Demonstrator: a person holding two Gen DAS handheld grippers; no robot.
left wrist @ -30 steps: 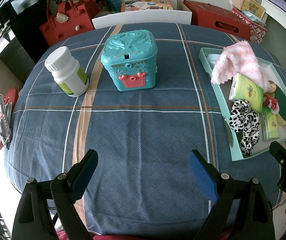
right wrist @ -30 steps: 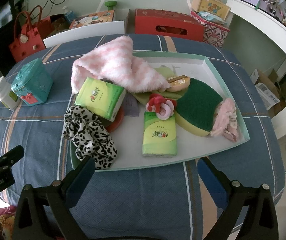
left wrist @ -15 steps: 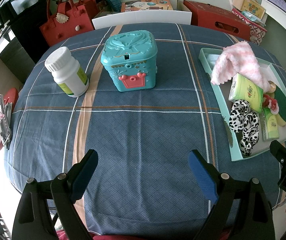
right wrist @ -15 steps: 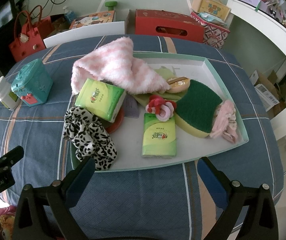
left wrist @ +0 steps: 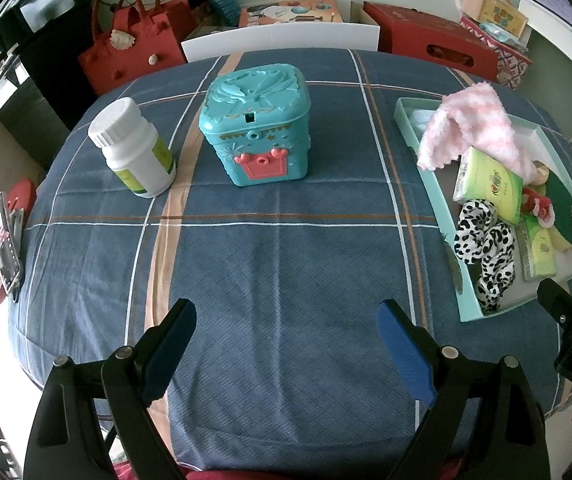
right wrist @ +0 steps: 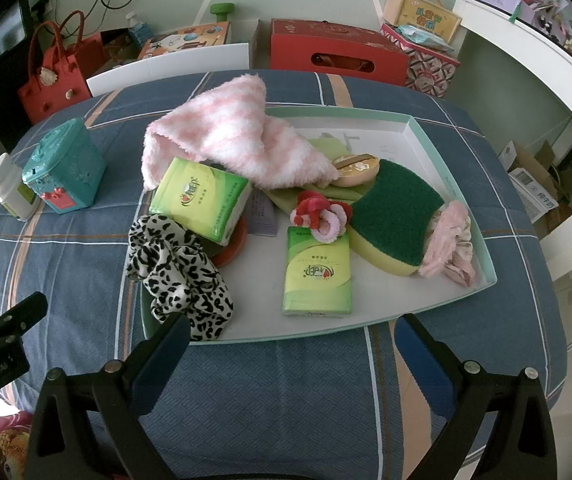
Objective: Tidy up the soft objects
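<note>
1. The left hand-held gripper (left wrist: 286,328) tilts steeply down over bare blue plaid cloth on the desk (left wrist: 286,240), jaws wide apart with nothing between them.
2. The right hand-held gripper (right wrist: 294,344) points down at the near rim of the tray (right wrist: 450,184) — jaws wide apart and holding nothing.
3. In the tray: a pink fluffy cloth (right wrist: 229,136), 2 green tissue packs (right wrist: 318,276), a leopard scrunchie (right wrist: 177,272) over its left rim and a green sponge (right wrist: 394,212).
4. Left of the tray stand a teal box (left wrist: 257,120) and a white bottle (left wrist: 133,148) — the pack and bottle labels are unreadable.
</note>
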